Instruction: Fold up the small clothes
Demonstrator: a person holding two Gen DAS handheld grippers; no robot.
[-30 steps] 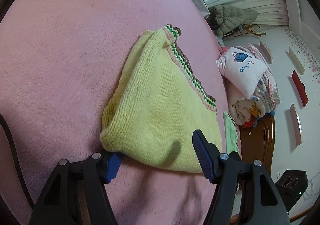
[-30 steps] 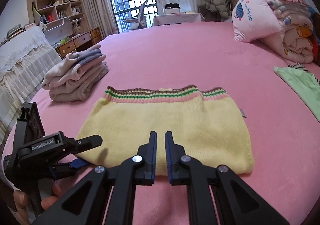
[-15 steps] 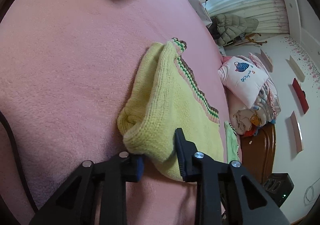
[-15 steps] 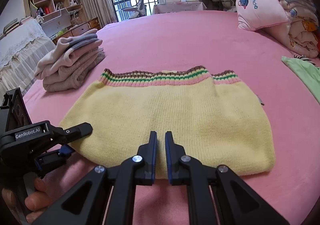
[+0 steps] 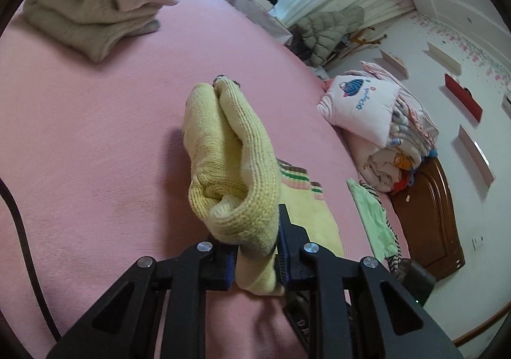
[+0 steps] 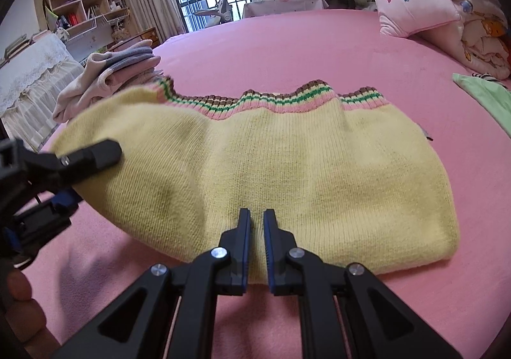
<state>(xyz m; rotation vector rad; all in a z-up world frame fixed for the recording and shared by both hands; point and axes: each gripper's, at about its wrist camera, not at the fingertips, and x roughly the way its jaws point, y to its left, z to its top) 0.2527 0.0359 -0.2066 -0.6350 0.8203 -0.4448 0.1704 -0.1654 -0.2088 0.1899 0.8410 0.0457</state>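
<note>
Yellow knitted garment with striped ribbed hem (image 6: 287, 164) on the pink bed (image 6: 287, 49): soft, limp, best held at edges. My left tool (image 5: 255, 250) clamps its lifted left end; my right tool (image 6: 257, 241), nearly closed, sits at the near edge, apparently gripping nothing.

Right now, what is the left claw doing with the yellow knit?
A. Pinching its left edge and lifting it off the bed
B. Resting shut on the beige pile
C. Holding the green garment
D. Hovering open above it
A. The left claw has a bunched fold of the yellow knit clamped between its fingers, and that side stands raised above the pink bed while the rest lies flat.
</note>
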